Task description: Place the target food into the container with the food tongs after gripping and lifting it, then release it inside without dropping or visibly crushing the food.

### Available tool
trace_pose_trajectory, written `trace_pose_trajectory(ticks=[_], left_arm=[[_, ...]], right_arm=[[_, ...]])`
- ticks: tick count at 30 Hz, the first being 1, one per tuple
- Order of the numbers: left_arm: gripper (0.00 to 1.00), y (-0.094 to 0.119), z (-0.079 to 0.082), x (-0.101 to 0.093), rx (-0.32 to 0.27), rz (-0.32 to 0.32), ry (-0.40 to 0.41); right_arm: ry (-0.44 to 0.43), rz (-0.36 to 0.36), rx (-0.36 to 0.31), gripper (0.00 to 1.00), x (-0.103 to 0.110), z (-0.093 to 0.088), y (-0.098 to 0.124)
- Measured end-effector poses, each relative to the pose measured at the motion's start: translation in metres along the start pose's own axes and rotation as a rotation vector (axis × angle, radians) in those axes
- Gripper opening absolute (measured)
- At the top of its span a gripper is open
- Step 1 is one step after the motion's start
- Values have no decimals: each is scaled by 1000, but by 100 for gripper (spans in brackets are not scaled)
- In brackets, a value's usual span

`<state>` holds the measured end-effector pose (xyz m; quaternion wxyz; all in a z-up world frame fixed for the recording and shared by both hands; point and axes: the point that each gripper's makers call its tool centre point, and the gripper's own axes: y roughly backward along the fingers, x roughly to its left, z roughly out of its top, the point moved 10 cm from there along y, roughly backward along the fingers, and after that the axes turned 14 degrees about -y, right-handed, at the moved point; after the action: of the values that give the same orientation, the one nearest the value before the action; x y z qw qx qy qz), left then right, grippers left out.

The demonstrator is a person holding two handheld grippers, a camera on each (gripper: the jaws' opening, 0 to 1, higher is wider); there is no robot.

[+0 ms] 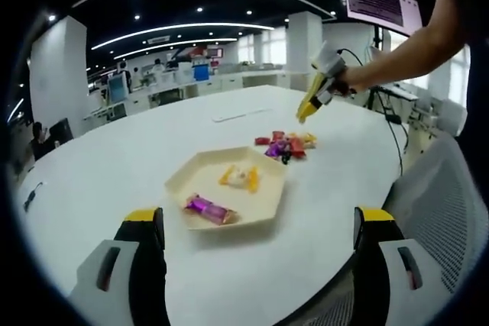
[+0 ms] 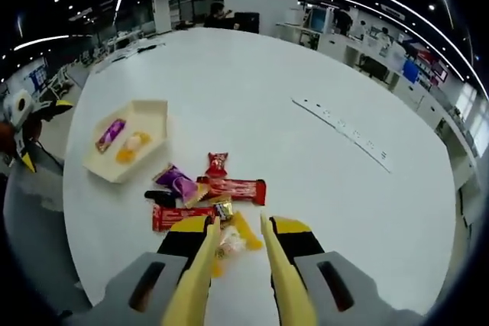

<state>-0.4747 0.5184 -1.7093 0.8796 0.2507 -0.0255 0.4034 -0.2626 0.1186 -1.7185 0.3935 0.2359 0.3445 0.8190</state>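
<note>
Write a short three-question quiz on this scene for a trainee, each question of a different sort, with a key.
1. True or false: the tray already holds a purple-wrapped candy.
2. The right gripper's tongs hover over: A) the tray, B) the pile of candies, C) the white strip?
3. Fill in: the left gripper has its jaws wide ____.

Key: 1 true; 2 B; 3 open.

Your left gripper hangs with jaws wide apart over the cream tray, which holds a purple-wrapped candy and a yellow one. Beyond it, your right gripper hovers above the candy pile.
</note>
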Motion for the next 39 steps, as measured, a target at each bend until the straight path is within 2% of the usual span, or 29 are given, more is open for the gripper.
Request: trace_pose_trajectory(ticks=[4, 9, 25, 30, 39], left_arm=[[99, 1, 0, 1, -2, 8, 5], [99, 0, 0, 1, 3, 3, 4], [98, -1, -1, 2, 16, 0, -2], [98, -2, -2, 1, 22, -2, -3], [98, -2, -2, 1, 29, -1, -8]], right_arm=[[-31, -17, 9, 30, 1, -7, -11], [-43, -45, 30, 30, 1, -17, -14], [-67, -8, 120, 29, -9, -25, -25], [-23, -1, 115, 25, -8, -23, -23], [-10, 43, 91, 21, -2, -21, -20]])
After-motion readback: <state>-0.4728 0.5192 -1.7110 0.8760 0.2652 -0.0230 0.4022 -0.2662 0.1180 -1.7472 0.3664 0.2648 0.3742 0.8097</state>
